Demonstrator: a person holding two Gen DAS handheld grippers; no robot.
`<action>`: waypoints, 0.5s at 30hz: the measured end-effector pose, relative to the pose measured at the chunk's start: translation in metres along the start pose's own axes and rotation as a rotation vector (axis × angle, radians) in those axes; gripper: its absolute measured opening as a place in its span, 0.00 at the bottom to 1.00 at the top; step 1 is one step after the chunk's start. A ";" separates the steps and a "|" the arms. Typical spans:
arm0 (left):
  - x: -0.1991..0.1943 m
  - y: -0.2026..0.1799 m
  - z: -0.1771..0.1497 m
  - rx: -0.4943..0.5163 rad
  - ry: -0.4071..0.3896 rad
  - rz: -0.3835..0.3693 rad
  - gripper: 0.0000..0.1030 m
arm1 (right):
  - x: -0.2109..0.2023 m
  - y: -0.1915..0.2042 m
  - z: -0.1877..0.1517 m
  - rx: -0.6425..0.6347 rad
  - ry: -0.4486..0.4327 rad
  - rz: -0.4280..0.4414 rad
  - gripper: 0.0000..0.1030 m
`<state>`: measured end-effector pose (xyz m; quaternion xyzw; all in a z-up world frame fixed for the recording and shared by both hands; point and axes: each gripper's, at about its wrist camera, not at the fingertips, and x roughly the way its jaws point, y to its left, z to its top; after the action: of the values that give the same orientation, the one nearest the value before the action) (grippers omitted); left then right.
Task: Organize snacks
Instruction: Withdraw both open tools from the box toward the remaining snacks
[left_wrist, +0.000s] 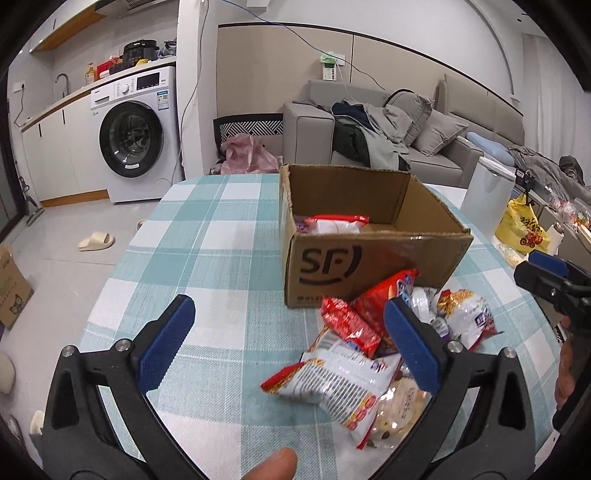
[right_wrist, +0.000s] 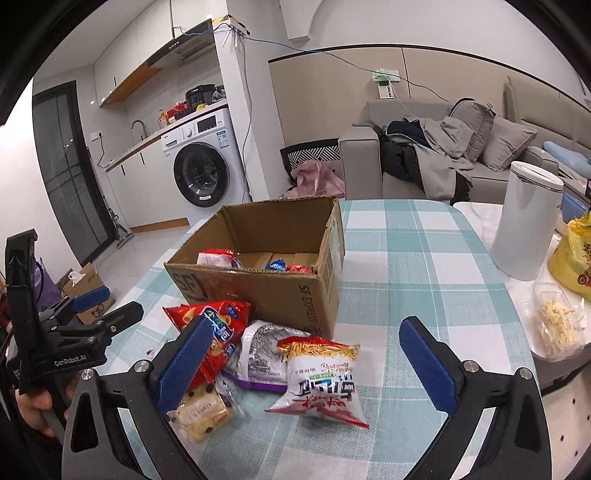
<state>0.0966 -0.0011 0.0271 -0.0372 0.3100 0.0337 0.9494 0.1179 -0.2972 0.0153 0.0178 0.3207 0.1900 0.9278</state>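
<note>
We hold the left gripper (left_wrist: 291, 347) and right gripper (right_wrist: 304, 363) wide apart and empty over a checked tablecloth (left_wrist: 221, 236). Just ahead lies the heap of snack packets (right_wrist: 258, 350), touching the cardboard box (right_wrist: 273, 280). Only the right view shows blue and red wrappers (right_wrist: 284, 266) inside — the left shows one red-and-white packet (left_wrist: 338, 223).

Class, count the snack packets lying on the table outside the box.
5, piled before the box: red bag, noodle packet, purple-edged pouch, cookie pack, small red packet. Others may be hidden.
</note>
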 end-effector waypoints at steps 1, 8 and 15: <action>-0.001 0.001 -0.003 0.002 0.000 0.006 0.99 | 0.002 -0.001 -0.002 -0.002 0.003 -0.003 1.00; 0.003 0.000 -0.013 0.030 0.025 -0.003 0.99 | 0.017 -0.001 -0.010 0.010 0.056 -0.013 1.00; 0.013 -0.001 -0.021 0.037 0.073 -0.025 0.99 | 0.031 -0.003 -0.017 0.040 0.100 -0.010 1.00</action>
<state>0.0946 -0.0032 0.0029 -0.0248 0.3444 0.0149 0.9384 0.1307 -0.2905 -0.0171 0.0253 0.3703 0.1796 0.9110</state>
